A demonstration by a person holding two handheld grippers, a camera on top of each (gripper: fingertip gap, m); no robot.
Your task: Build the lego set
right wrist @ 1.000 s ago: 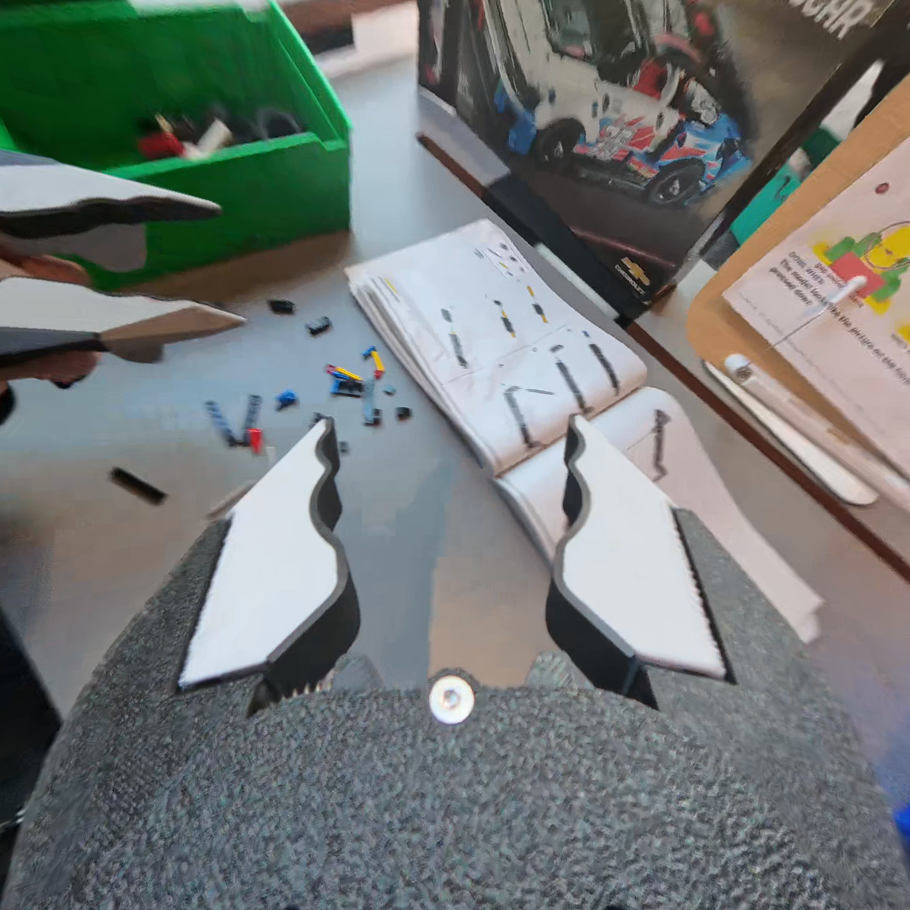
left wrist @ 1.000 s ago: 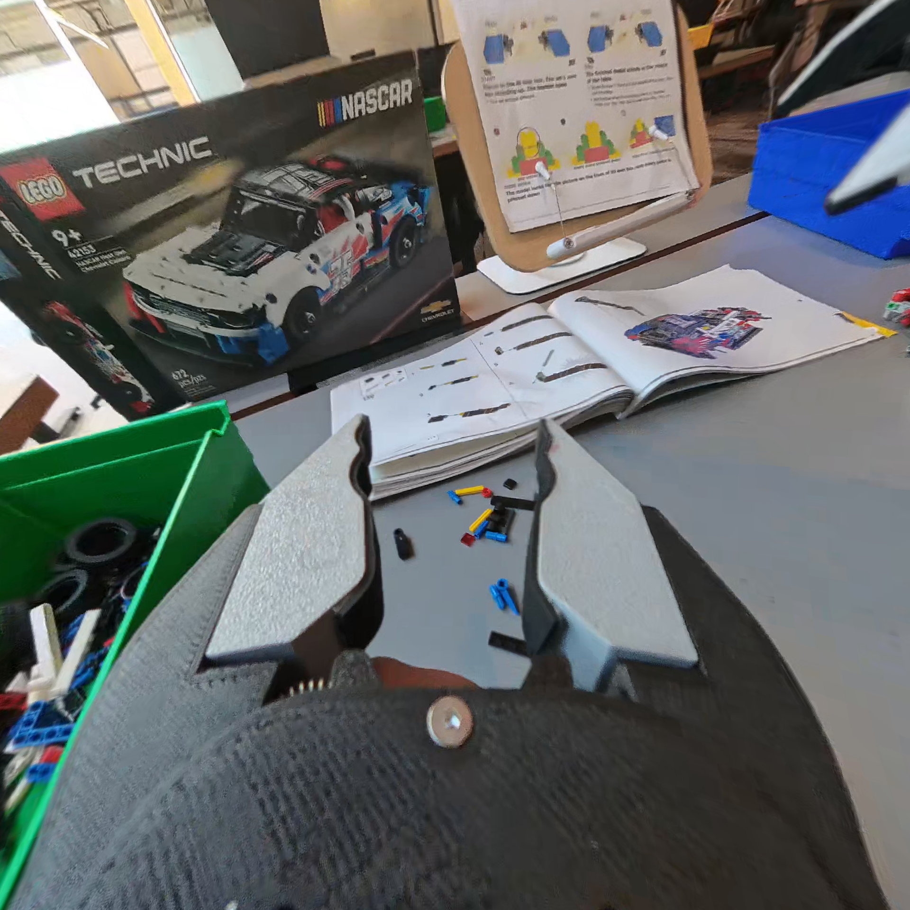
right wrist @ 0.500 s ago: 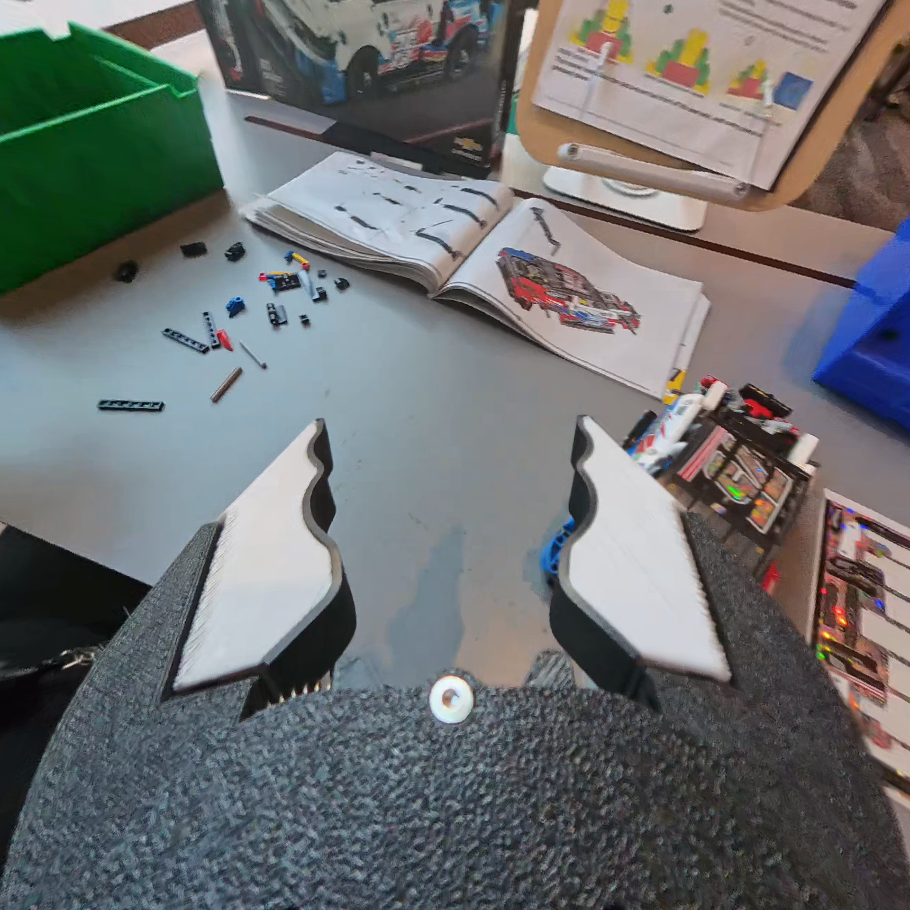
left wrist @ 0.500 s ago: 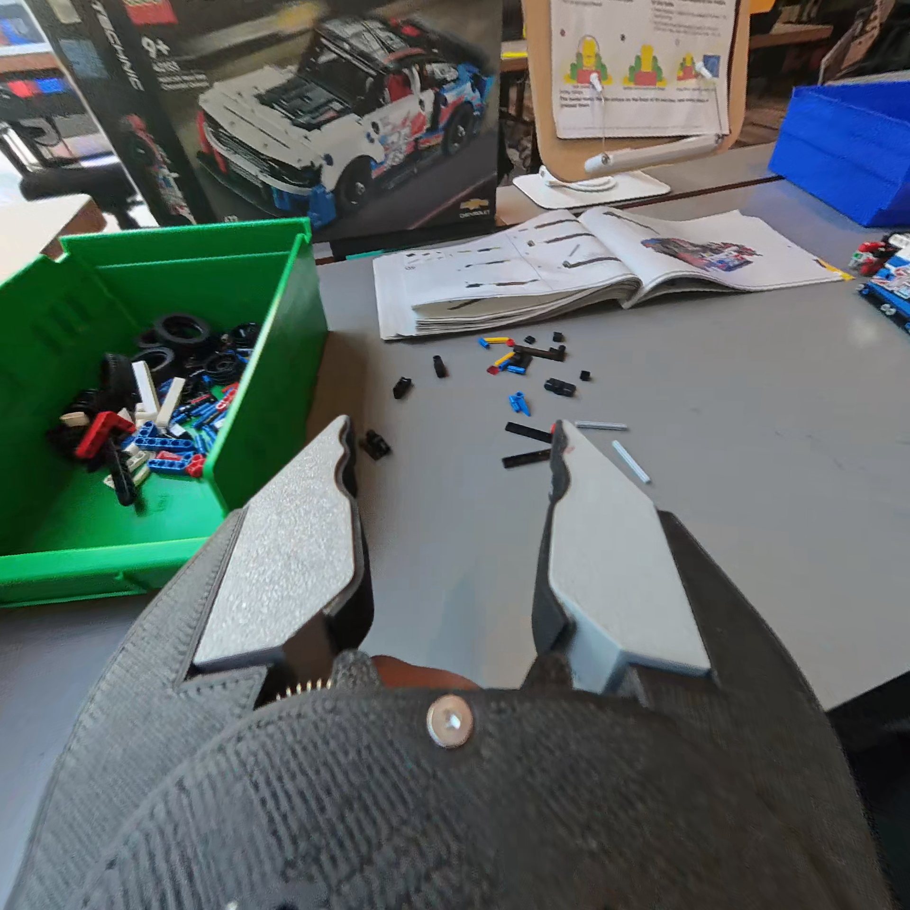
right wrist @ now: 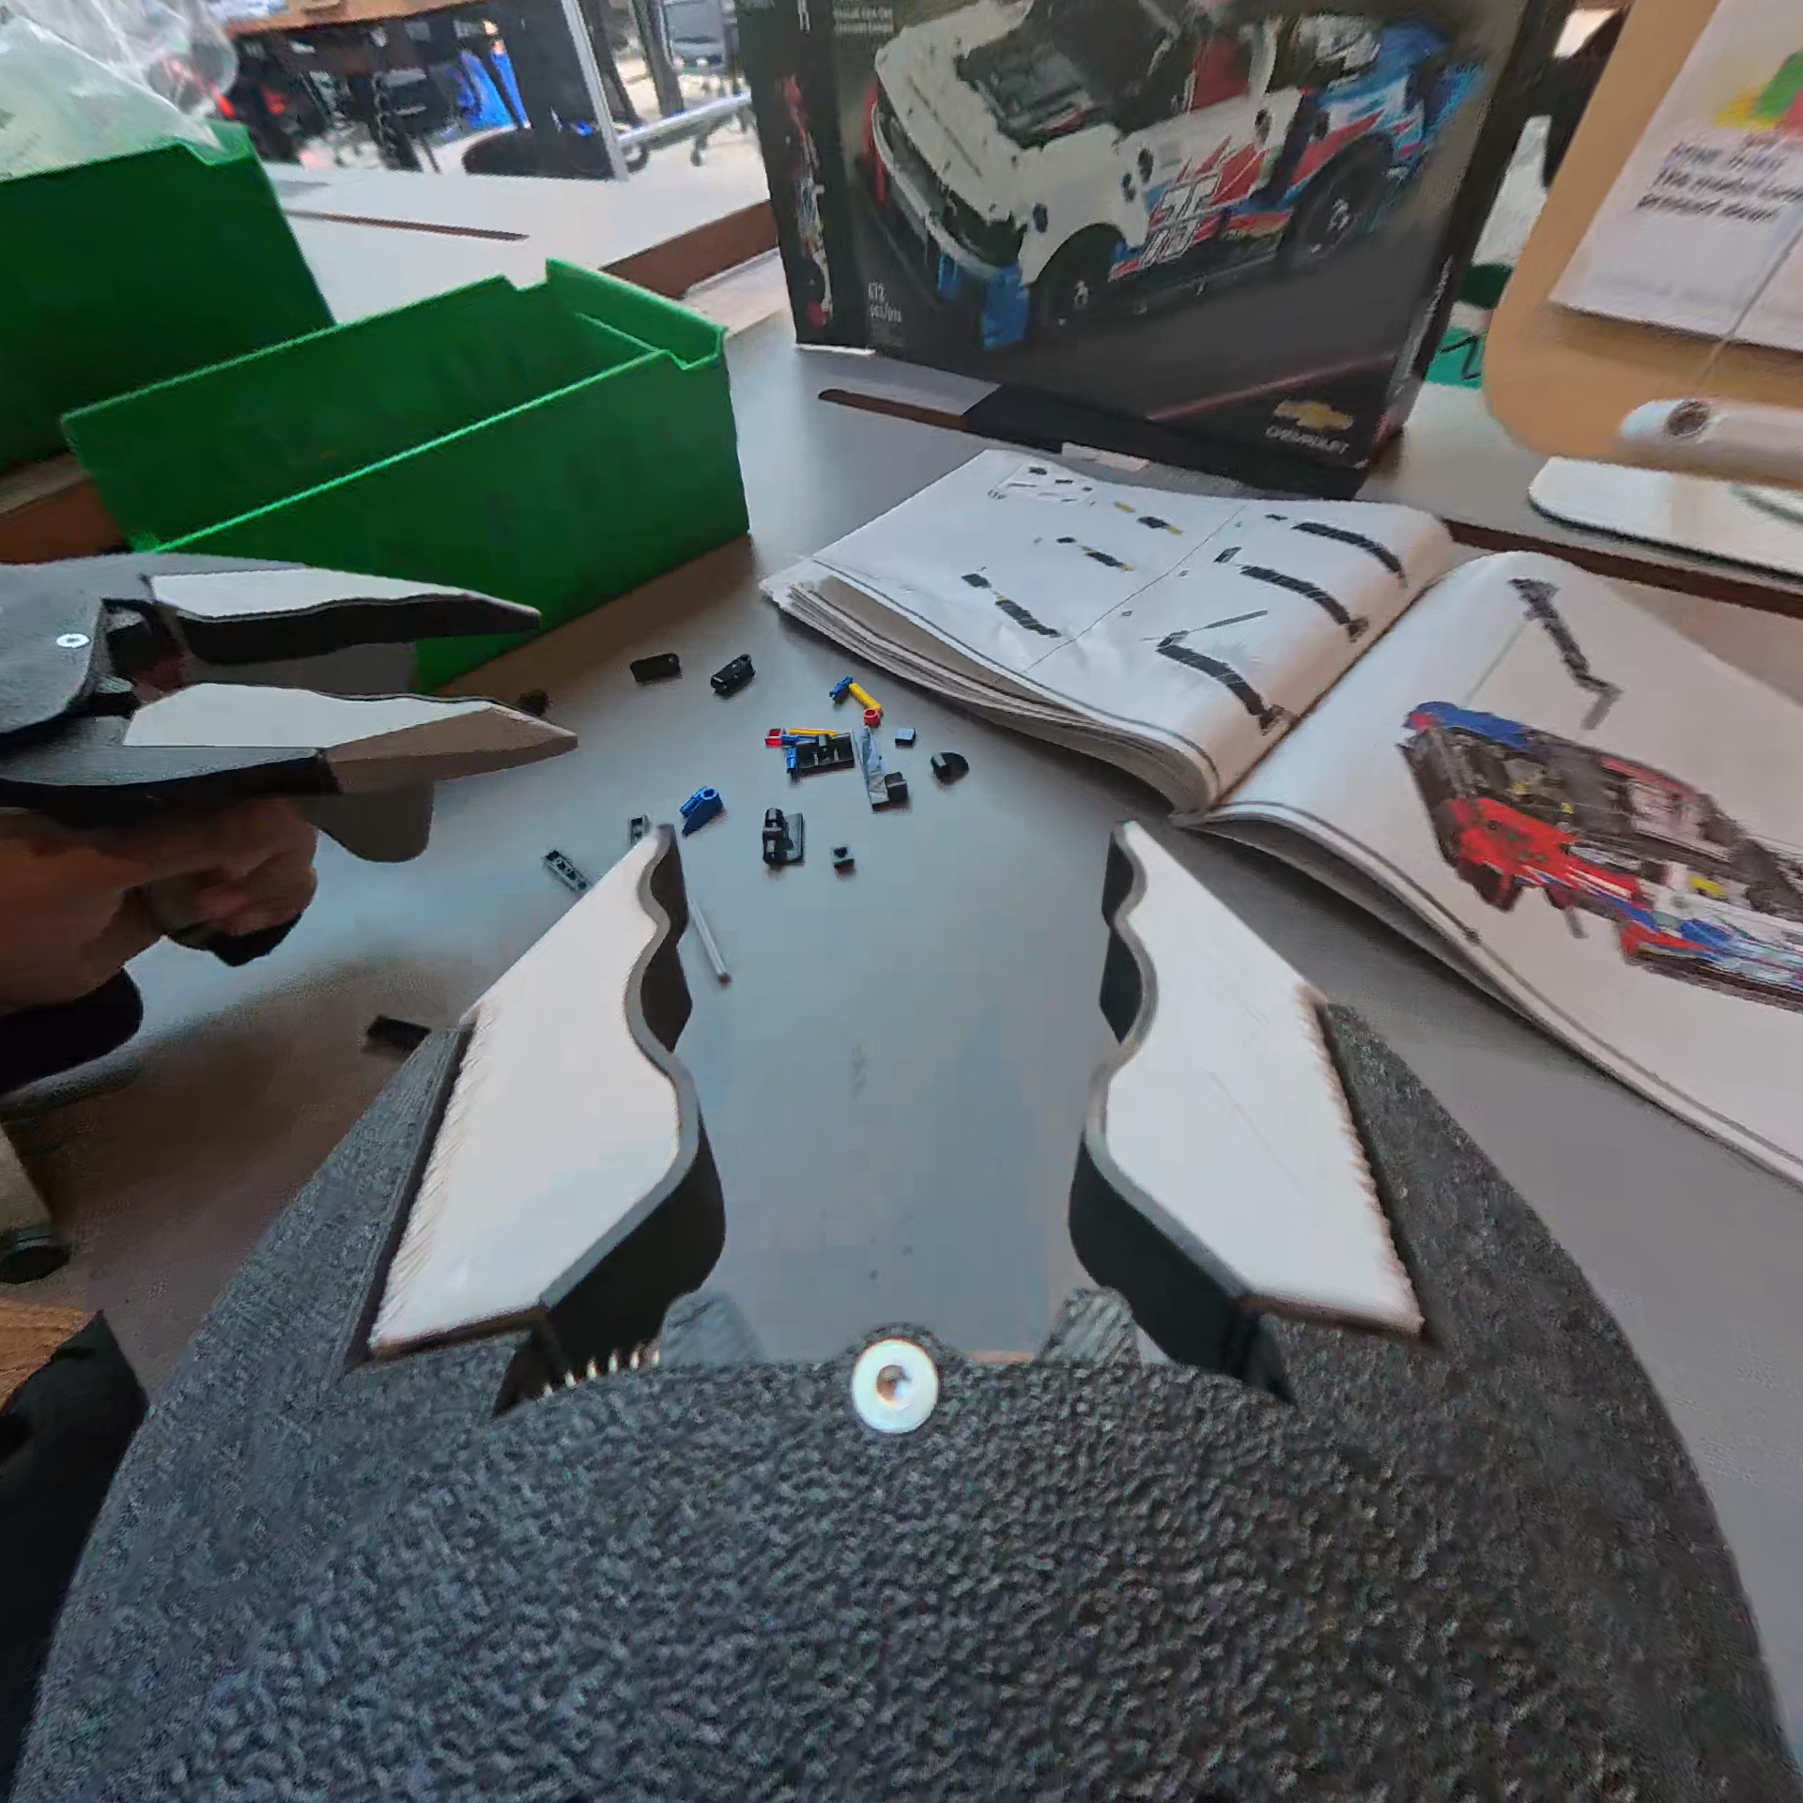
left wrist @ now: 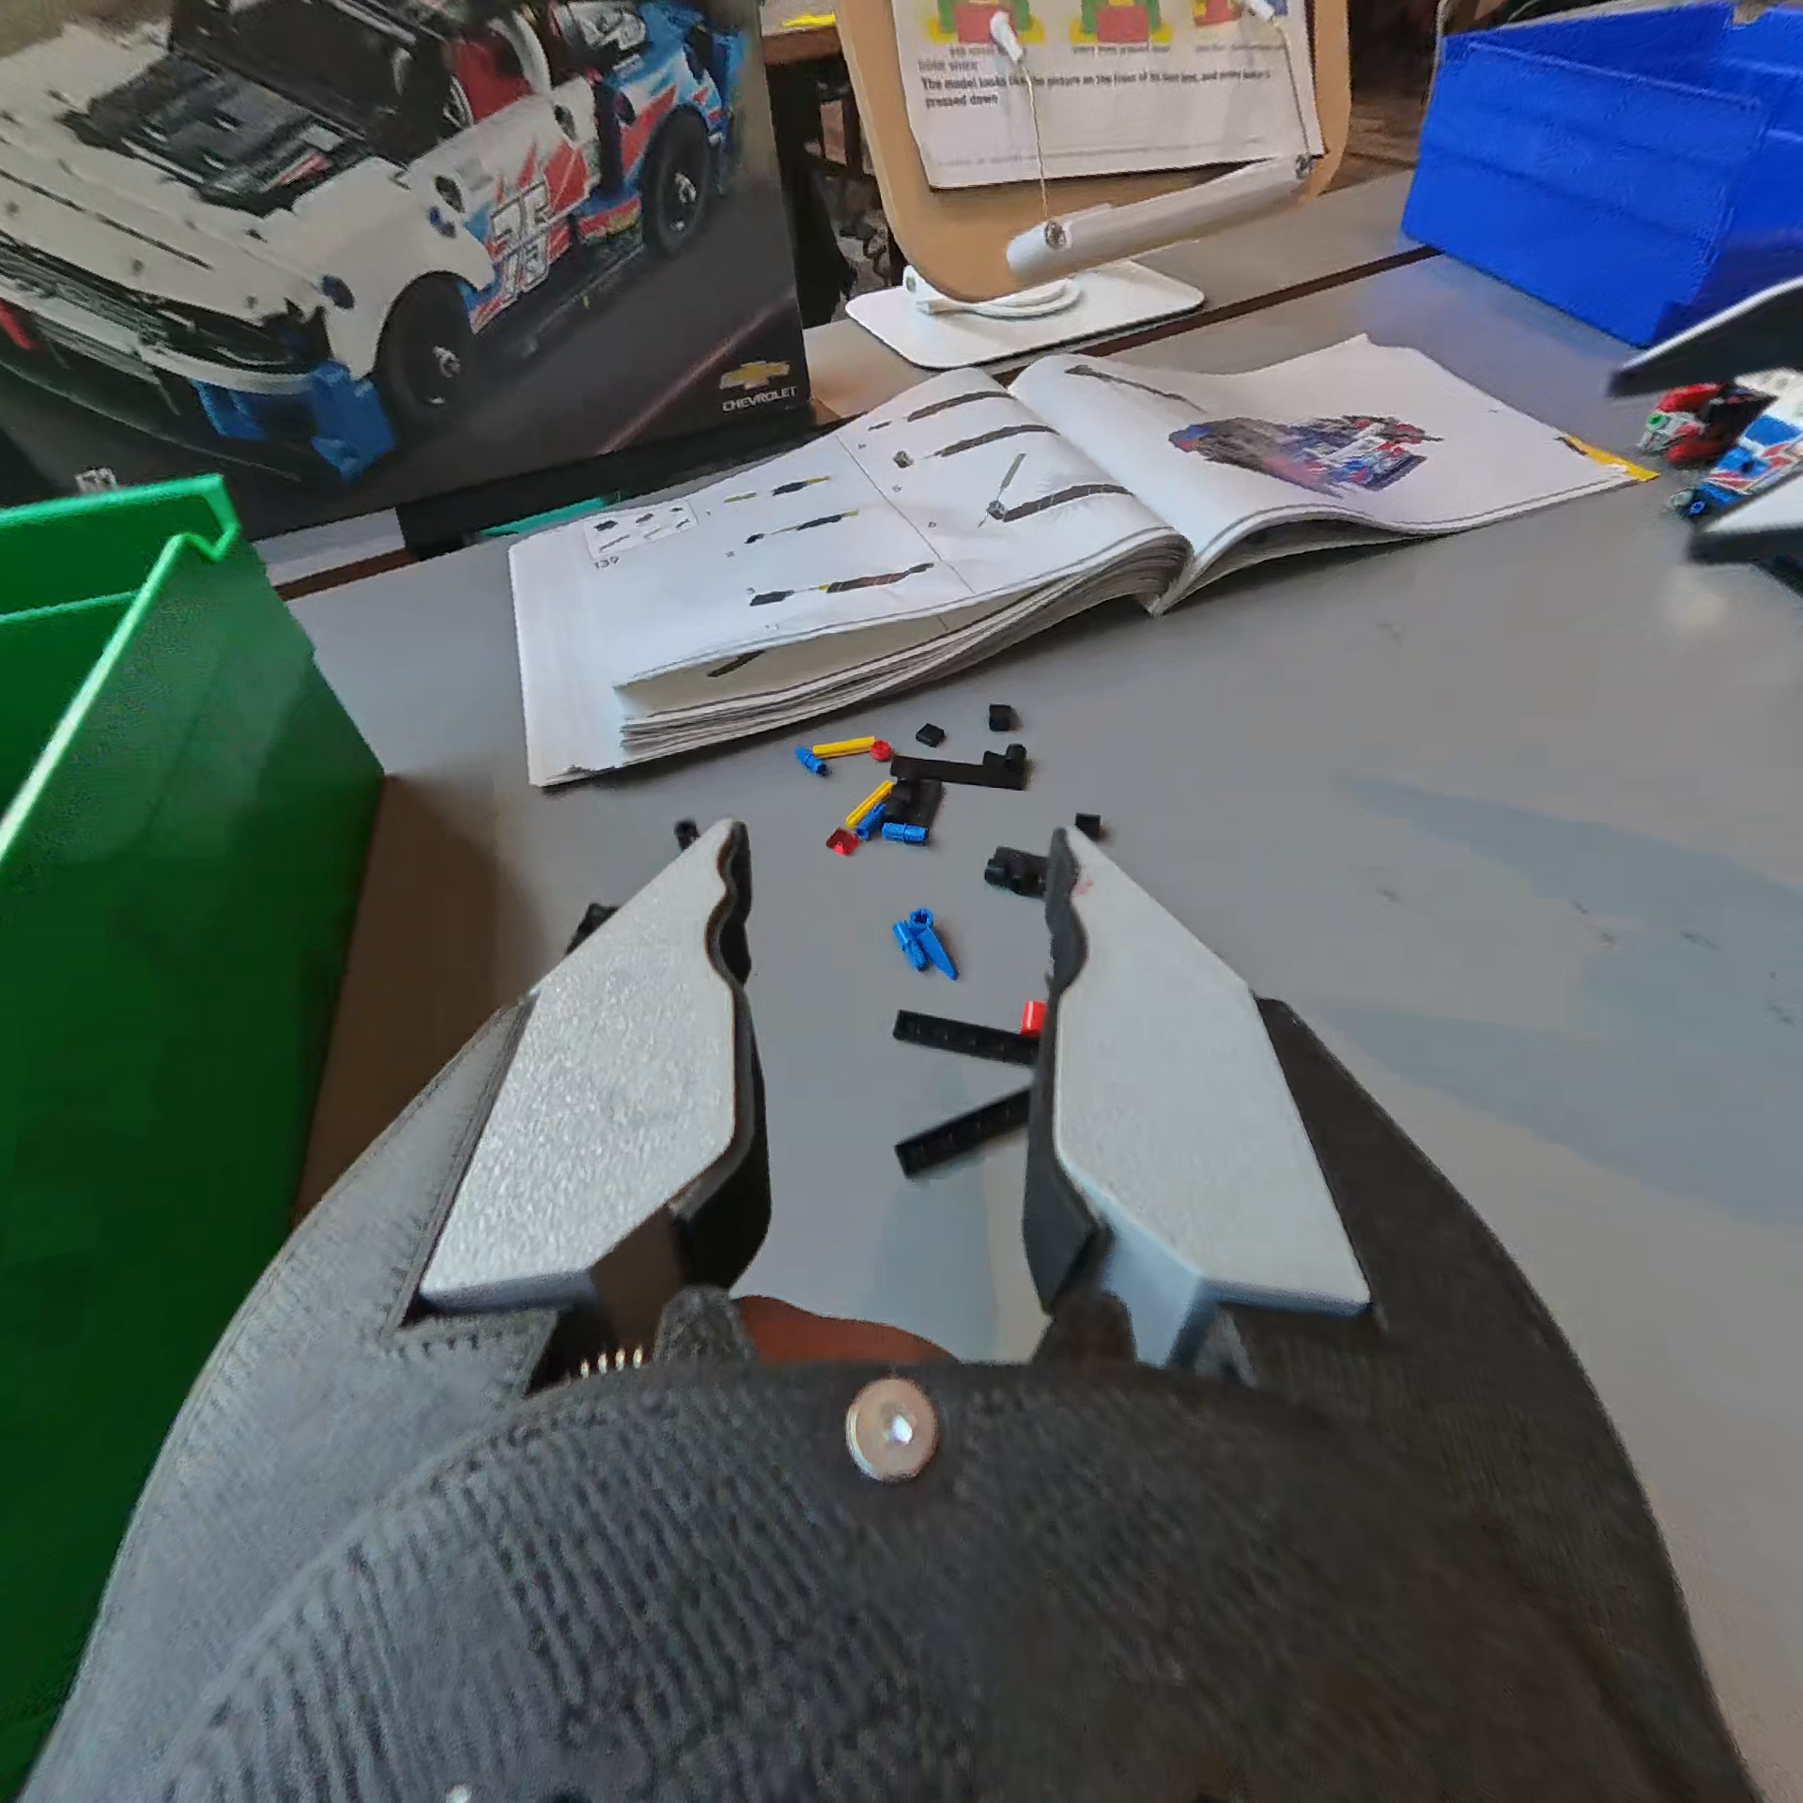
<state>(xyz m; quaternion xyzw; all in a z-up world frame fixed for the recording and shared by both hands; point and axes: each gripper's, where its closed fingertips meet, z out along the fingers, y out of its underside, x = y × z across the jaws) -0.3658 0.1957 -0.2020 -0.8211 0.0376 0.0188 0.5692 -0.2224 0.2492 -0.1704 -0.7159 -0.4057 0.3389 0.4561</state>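
Observation:
Loose Lego pieces lie on the grey table in front of the open instruction booklet (left wrist: pixel 878 546): blue pins (left wrist: pixel 922 941), two black beams (left wrist: pixel 961 1036), a yellow axle (left wrist: pixel 844 749) and a black angled beam (left wrist: pixel 961 771). My left gripper (left wrist: pixel 898 844) is open and empty, low over these pieces. My right gripper (right wrist: pixel 893 839) is open and empty, just short of the same cluster (right wrist: pixel 829 751). A thin grey axle (right wrist: pixel 709 941) lies by its left finger. The left gripper also shows side-on in the right wrist view (right wrist: pixel 551 683). A partly built car (left wrist: pixel 1727 449) sits at the far right.
A green bin (left wrist: pixel 146 878) stands at the left, also seen in the right wrist view (right wrist: pixel 439 459). The set's box (left wrist: pixel 390 244) and a stand holding a printed sheet (left wrist: pixel 1073 146) stand behind the booklet. A blue bin (left wrist: pixel 1610 166) is at the back right. The right gripper is farther from the thin grey axle (right wrist: pixel 709 941), some 15 centimeters, than the left, some 8 centimeters.
My left gripper has moved forward and right, from beside the green bin to over the loose pieces. My right gripper has swung left from the partly built car to the pieces. Both stayed open.

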